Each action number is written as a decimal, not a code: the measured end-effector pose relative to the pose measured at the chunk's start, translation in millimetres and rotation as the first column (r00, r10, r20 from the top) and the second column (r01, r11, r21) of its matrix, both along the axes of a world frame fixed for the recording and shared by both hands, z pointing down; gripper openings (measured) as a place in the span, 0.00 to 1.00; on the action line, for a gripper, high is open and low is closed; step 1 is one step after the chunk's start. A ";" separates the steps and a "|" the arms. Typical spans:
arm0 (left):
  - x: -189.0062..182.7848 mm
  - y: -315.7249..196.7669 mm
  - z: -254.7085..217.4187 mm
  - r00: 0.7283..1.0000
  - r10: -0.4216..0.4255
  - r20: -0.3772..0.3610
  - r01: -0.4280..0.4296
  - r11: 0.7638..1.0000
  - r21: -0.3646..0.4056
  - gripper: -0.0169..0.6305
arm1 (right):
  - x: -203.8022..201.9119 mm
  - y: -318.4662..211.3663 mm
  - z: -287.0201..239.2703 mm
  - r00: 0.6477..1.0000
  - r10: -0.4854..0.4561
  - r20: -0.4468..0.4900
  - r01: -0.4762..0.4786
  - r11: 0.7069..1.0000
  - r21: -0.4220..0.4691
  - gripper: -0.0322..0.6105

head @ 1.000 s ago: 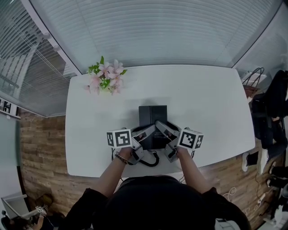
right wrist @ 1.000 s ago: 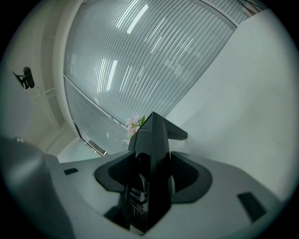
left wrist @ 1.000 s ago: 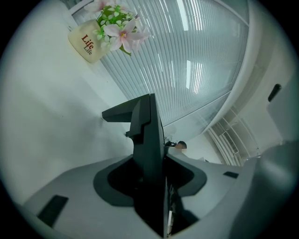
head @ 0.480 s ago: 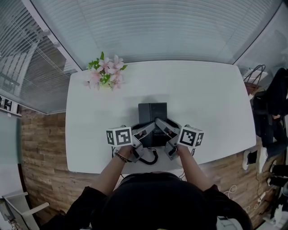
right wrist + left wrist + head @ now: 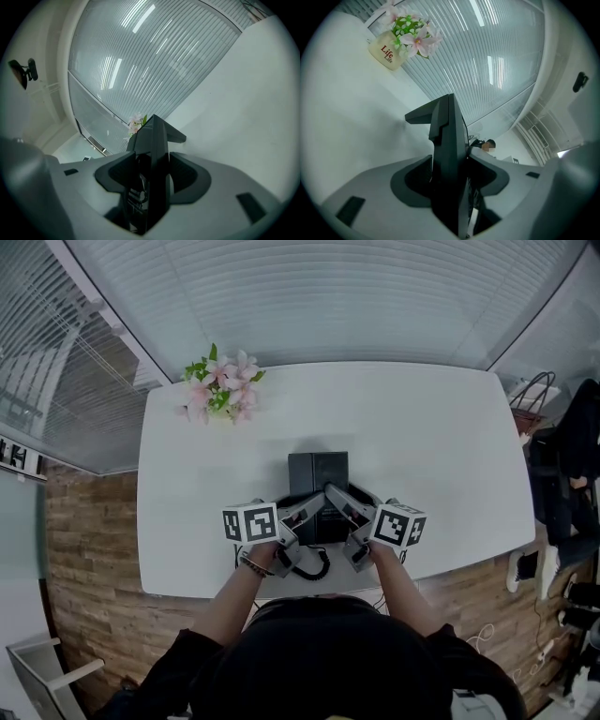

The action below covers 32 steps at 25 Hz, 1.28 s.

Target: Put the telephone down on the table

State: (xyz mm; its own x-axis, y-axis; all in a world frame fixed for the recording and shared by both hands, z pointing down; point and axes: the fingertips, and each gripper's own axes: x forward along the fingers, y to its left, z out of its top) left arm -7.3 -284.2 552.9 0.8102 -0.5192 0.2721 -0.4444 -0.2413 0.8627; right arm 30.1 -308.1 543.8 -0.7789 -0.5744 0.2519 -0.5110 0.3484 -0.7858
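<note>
A black telephone rests on the white table near its front edge. Its coiled cord lies just in front of it. My left gripper reaches in from the left, with the telephone's edge standing between its jaws. Those jaws have just been opening, and the pads sit close beside the casing without clamping it. From the right, my right gripper is shut on the telephone's other side. Both grippers point slightly down toward the tabletop.
A cream mug of pink flowers stands at the table's far left corner; it shows again as the flower mug. Slatted blinds run behind the table. A dark bag lies on the floor at the right.
</note>
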 end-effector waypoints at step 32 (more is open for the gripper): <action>-28.4 -2.8 7.0 0.939 -0.118 0.325 0.082 0.989 0.122 0.54 | -2.6 10.0 -7.0 0.983 -0.007 -0.182 0.031 0.991 0.128 0.41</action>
State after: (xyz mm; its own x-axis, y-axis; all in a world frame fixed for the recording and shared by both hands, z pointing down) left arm -35.8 -287.0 559.9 0.6266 -0.6328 0.4549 -0.7262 -0.2622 0.6356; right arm 27.6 -298.1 536.8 -0.7384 -0.5968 0.3141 -0.6329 0.4525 -0.6282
